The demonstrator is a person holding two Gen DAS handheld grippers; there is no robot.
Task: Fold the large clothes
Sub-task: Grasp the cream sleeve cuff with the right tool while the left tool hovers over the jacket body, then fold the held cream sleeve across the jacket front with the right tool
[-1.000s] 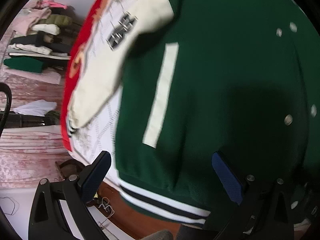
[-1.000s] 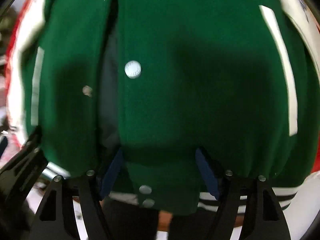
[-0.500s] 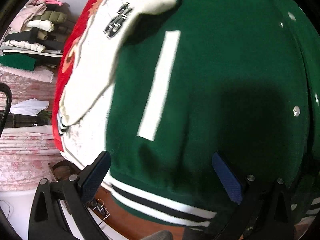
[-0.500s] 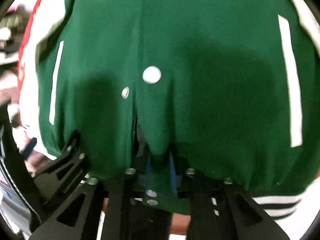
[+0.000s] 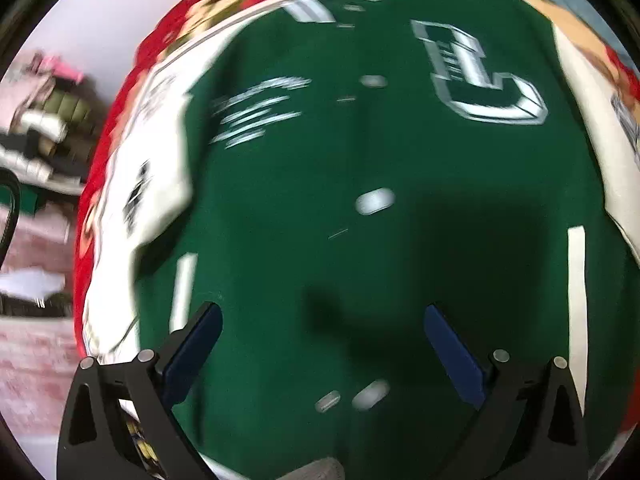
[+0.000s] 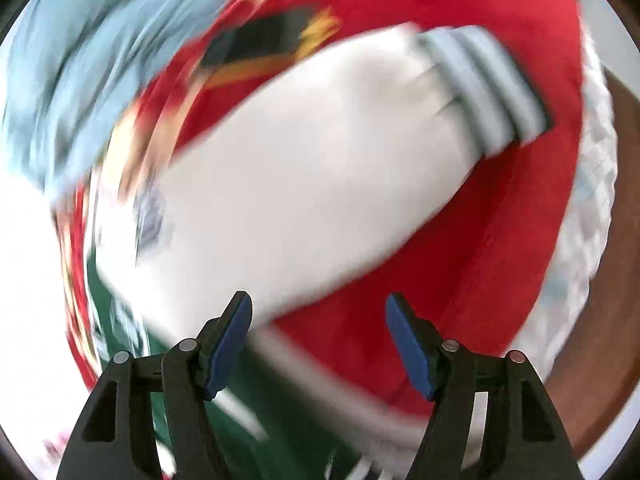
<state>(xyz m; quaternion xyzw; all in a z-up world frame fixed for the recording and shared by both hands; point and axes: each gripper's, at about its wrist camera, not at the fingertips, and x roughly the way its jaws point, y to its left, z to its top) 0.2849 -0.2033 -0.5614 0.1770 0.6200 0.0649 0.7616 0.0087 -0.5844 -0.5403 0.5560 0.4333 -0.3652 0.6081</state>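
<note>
We see a red blanket [image 6: 532, 216] with a white quilted edge [image 6: 592, 184], pale blue fabric [image 6: 80, 60] beyond it, and stacked folded clothes [image 5: 48, 120] against a white wall [image 5: 112, 20] at left.

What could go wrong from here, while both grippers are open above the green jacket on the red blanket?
1. The white sleeve lies spread out over the red blanket; the right gripper might pinch the blanket along with it.
2. The left gripper hangs open over the smooth front of the green jacket, near the snaps; its fingers may slip or catch a snap.
3. Both views are blurred, so aim may be off.
</note>
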